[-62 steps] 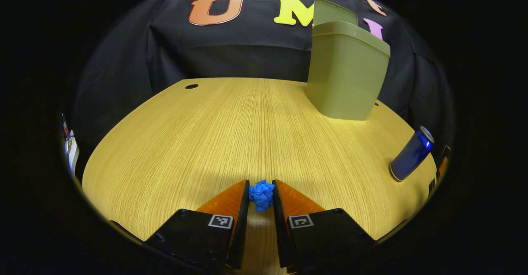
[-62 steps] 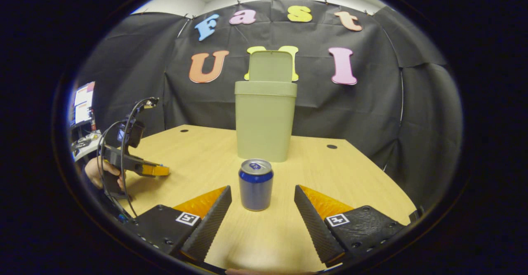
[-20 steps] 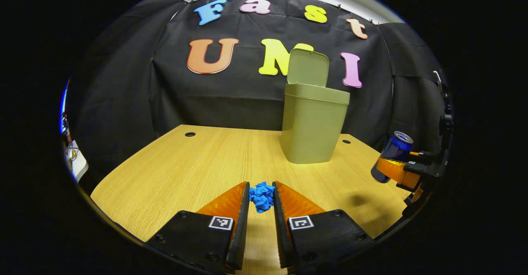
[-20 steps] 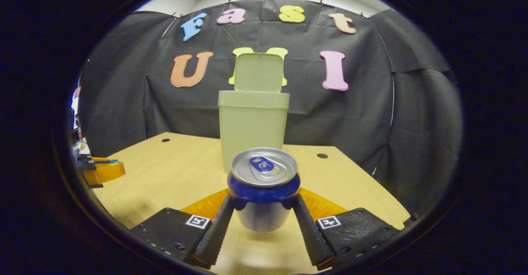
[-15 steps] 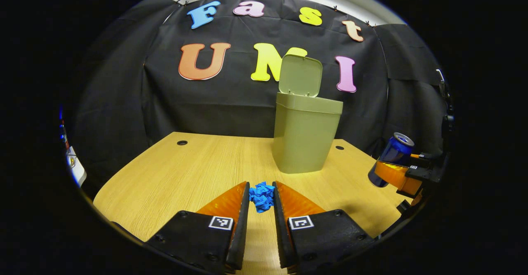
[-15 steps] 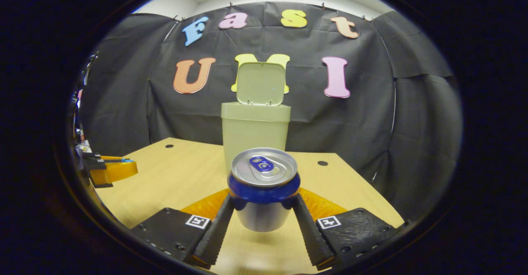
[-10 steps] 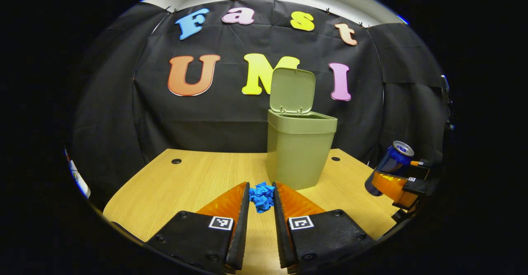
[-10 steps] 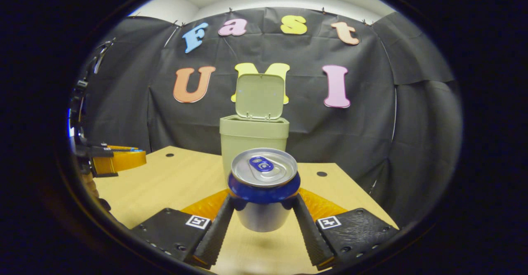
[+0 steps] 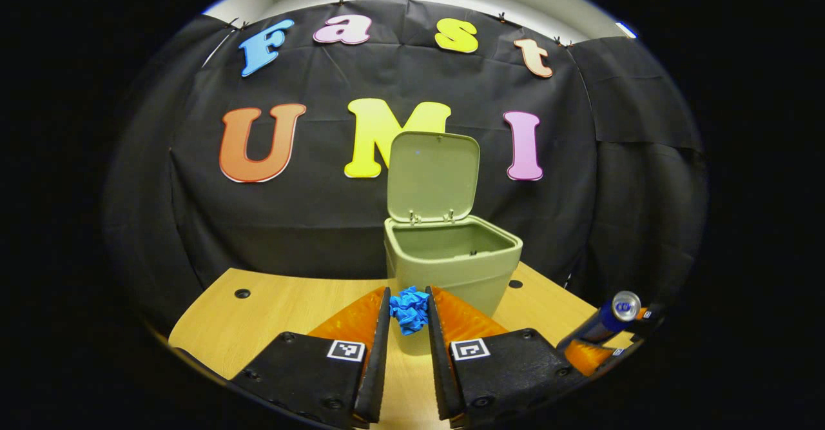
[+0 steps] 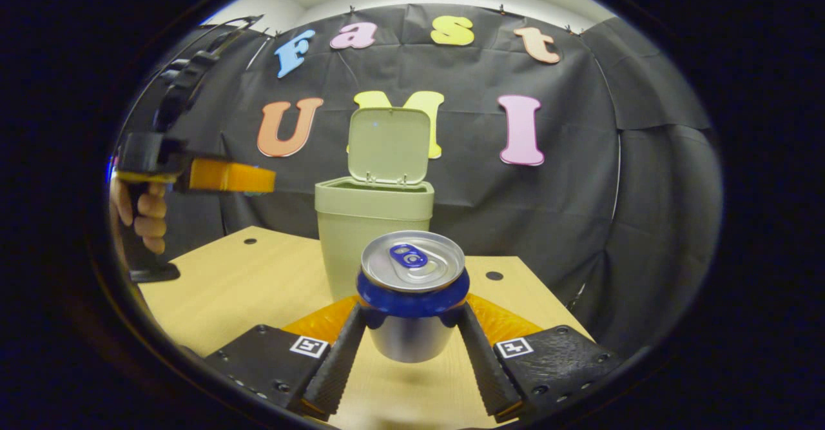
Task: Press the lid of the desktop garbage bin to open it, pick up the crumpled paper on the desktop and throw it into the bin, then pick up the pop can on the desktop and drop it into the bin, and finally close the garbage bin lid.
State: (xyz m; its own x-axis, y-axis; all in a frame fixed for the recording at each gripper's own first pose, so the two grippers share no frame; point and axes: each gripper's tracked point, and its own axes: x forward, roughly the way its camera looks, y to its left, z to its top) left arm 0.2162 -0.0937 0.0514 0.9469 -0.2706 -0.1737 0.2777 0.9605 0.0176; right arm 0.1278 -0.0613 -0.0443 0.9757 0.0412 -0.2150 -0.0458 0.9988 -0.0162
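Note:
In the left gripper view my left gripper [image 9: 408,314] is shut on a crumpled blue paper ball [image 9: 409,310], held in the air in front of the olive-green bin [image 9: 452,263]. The bin's lid [image 9: 433,175] stands upright and the inside looks bare. In the right gripper view my right gripper [image 10: 410,327] is shut on a blue pop can [image 10: 412,293], upright and lifted off the wooden table [image 10: 245,288]. The bin [image 10: 374,224] stands beyond the can. The left gripper [image 10: 254,178] is at the far left, raised near the bin's rim height. The can [image 9: 612,317] shows at lower right in the left gripper view.
A person's hand [image 10: 140,214] holds the left gripper's handle. The table [image 9: 283,301] has small round cable holes [image 9: 242,293] near its back corners. Black cloth closes the booth behind and to both sides of the bin.
My left gripper has risen with the paper and come closer to the bin, so its open mouth now shows. The right gripper keeps hold of the lifted can and has shifted only slightly.

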